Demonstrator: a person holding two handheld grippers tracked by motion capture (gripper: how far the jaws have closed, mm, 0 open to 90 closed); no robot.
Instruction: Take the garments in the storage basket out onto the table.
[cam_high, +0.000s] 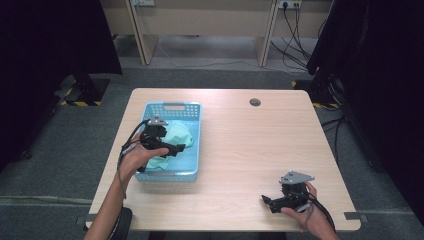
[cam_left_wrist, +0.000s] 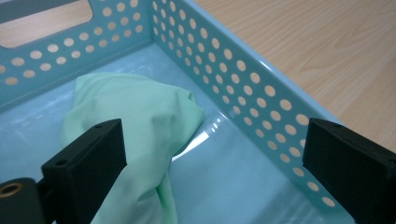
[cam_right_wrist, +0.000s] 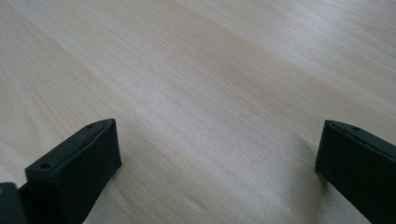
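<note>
A light blue perforated basket (cam_high: 192, 110) stands on the left half of the table, with a crumpled mint-green cloth (cam_high: 176, 137) inside it. My left gripper (cam_high: 181, 147) hovers over the basket just above the cloth. In the left gripper view its jaws stand wide apart, the green cloth (cam_left_wrist: 140, 116) lying loose between and below them, beside the basket wall (cam_left_wrist: 252, 88). My right gripper (cam_high: 267, 201) rests low at the table's front right, open over bare wood (cam_right_wrist: 205, 93) with nothing between its jaws.
The wooden table (cam_high: 250, 145) has a round grommet (cam_high: 255, 102) near its back edge. Cables and desk legs stand on the floor behind. Dark curtains hang at both sides.
</note>
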